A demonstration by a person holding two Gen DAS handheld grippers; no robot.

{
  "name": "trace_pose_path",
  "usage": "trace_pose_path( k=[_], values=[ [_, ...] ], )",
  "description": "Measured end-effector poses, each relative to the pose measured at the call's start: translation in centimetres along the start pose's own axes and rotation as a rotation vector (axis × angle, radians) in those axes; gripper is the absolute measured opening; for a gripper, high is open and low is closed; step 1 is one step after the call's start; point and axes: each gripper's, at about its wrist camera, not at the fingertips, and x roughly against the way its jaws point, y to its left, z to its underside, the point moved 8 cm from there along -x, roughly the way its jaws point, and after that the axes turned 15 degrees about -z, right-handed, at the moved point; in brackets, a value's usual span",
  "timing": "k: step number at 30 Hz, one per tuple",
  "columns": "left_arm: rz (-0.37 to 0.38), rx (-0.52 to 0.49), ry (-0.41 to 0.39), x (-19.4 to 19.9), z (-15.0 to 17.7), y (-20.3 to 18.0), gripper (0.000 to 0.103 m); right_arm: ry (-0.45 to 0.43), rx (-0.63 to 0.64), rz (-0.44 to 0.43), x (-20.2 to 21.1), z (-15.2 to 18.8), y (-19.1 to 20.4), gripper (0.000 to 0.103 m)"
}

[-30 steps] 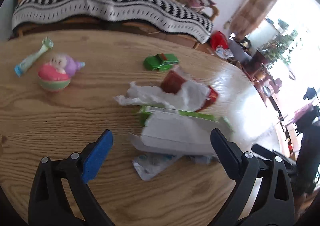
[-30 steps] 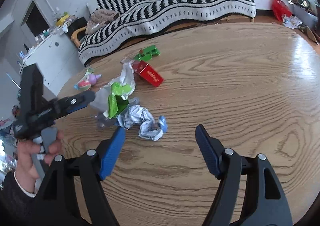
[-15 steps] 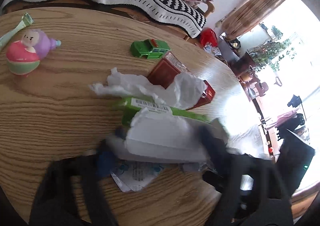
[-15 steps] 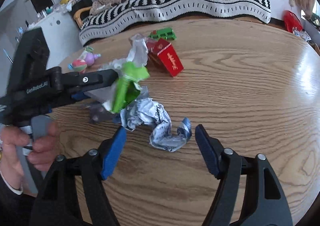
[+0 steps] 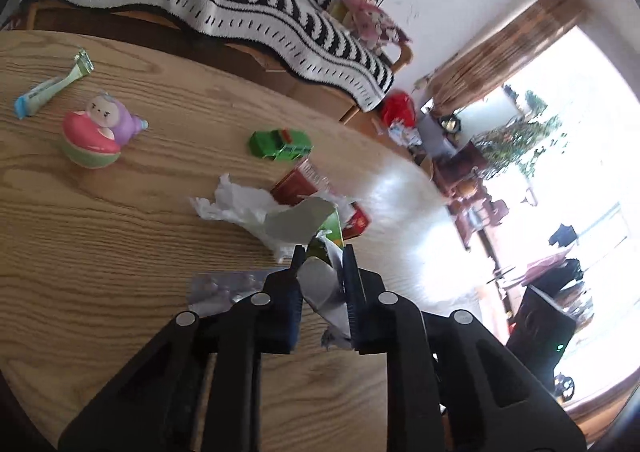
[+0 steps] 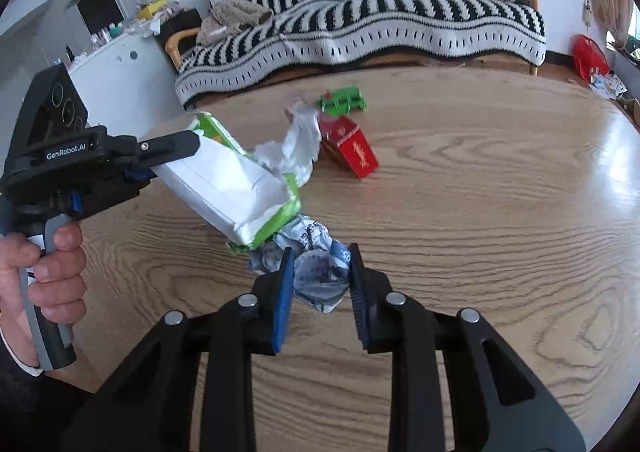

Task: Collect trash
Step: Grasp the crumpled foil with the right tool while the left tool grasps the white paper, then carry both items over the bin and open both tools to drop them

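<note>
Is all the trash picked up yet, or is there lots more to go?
Not yet. Nothing looks put away so far. The left gripper is shut on the green-and-white carton, lifted off the table. The right gripper is shut on the crumpled wrapper. The white tissue and red box are left.

Round wooden table (image 6: 480,212) with strong grain. On it, far side: green toy car (image 5: 280,145), and left of it a round pink and green doll toy (image 5: 94,136) with purple part, lying tilted. Near the doll, closer to the table edge, a thin blue and green tube (image 5: 48,88). Behind the table, sofa under black and white striped blanket (image 6: 360,28). Beside the sofa, red bag (image 6: 588,56) on the floor.
</note>
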Motion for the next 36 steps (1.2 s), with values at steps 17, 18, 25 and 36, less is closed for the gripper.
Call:
trace_pose_path(
  k=[17,18,25,36],
  values=[
    [-0.045,-0.156,-0.038,1.3,3.2,-5.9,0.015,-0.106,-0.070,0.130,11.6,1.9,-5.4,0.026],
    [-0.049,-0.179,-0.038,1.1,3.7,-6.8,0.015,-0.119,-0.080,0.150,13.2,2.3,-6.3,0.026],
    [-0.033,-0.389,-0.057,0.0,8.8,-16.0,0.015,-0.205,-0.169,0.282,23.4,6.1,-12.1,0.026],
    [0.171,-0.714,0.060,-4.8,26.8,-36.9,0.015,-0.316,-0.485,0.562,40.8,18.9,-24.1,0.026]
  ],
)
